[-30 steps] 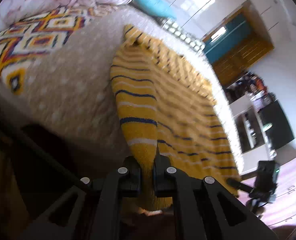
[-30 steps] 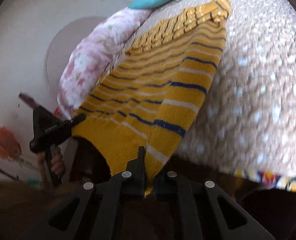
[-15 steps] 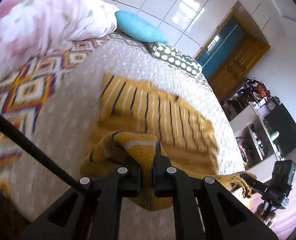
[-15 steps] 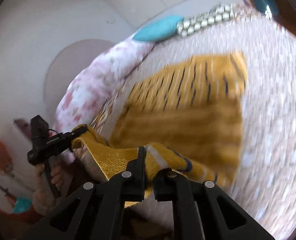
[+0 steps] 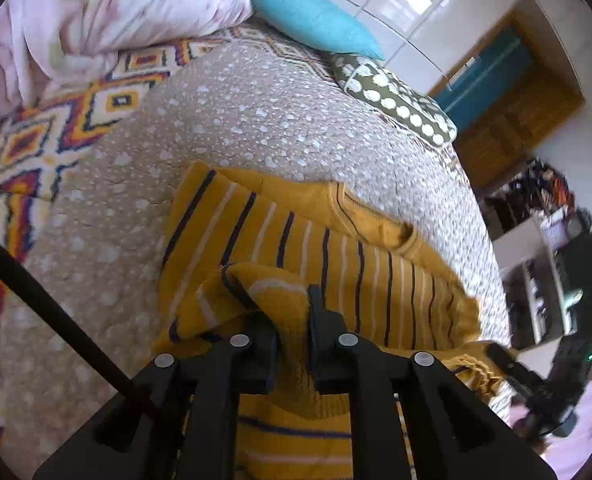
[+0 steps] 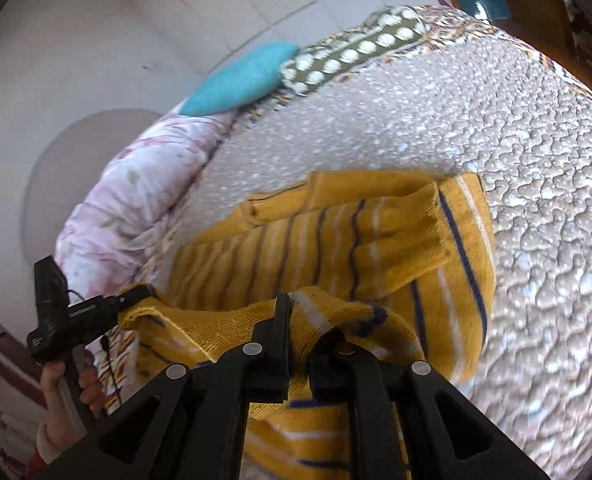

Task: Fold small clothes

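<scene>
In the left wrist view there is one garment — a mustard striped sweater point(image 5: 336, 256) lying across the centre of the frame on the speckled bedspread point(image 5: 256, 120). Two pillows sit along the top: a teal pillow point(image 5: 312, 20) and a dotted green pillow point(image 5: 392, 100) to its right, with one floral duvet point(image 5: 96, 12) at upper left. The left gripper point(image 5: 292, 320) fills the bottom centre, its fingers narrowed onto a raised fold of the sweater's hem. The right gripper point(image 5: 536, 384) shows at lower right, pinching the hem's other corner.

In the right wrist view the same sweater point(image 6: 376, 248) sits mid-frame. The right gripper point(image 6: 300, 332) at bottom centre is clamped on bunched hem, and the left gripper point(image 6: 136, 296) at middle left grips the far corner — one hand point(image 6: 68, 396) below it.
</scene>
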The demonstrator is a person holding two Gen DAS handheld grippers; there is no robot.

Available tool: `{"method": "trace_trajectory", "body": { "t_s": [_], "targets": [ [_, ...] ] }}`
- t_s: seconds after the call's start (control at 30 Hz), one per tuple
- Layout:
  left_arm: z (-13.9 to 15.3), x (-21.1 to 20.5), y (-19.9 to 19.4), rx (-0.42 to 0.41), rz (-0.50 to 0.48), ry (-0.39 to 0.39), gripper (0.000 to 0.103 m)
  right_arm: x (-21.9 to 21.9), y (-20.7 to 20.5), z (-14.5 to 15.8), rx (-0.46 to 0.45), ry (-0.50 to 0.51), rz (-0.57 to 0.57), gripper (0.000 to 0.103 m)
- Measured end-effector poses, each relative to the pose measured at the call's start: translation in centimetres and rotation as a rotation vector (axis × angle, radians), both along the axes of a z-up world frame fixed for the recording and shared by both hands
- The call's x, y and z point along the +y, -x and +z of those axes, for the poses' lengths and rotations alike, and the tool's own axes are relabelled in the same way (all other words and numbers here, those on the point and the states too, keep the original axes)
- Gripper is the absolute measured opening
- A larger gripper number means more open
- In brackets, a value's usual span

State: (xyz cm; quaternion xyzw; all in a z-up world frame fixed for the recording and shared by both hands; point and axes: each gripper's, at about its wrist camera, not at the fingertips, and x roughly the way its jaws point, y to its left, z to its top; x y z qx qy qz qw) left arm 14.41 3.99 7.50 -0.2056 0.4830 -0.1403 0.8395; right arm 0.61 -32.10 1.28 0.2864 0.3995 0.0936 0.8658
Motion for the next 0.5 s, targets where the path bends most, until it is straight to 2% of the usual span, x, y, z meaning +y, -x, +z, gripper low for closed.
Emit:
{"method": "trace_trajectory", "body": {
  "t_s": [0.13,0.2,0.27,0.3,0.37,0.5],
  "targets": [
    [-1.3,0.6,-2.6,0.052,0.034,0.11,0.022,-1.6,-3.7,-2.0,0.058,-0.048,-0.039,0.012],
    [-1.5,0.9,-3.3,0.046,0.053,0.134,0.039,-2.3,-5.1,-3.2,0.093,-0.1,-0.05,0.018],
    [-1.1,1.8,-3.7,0.013,0.085,0.16,0.055,-3.2,-5.9,-4.2,0.108,-0.188,-0.07,0.033],
    [-0.9,2.2,-3.9,-0.003,0.106,0.171,0.061,-3.8,-6.2,-4.6,0.108,-0.241,-0.084,0.036],
    [-0.6,3.4,-4.3,-0.018,0.139,0.188,0.064,-4.8,-6.7,-5.3,0.104,-0.334,-0.115,0.043],
    [-0.5,5.0,-4.5,-0.009,0.15,0.154,0.064,-5.1,-7.2,-5.1,0.108,-0.336,-0.127,0.043]
  ]
}}
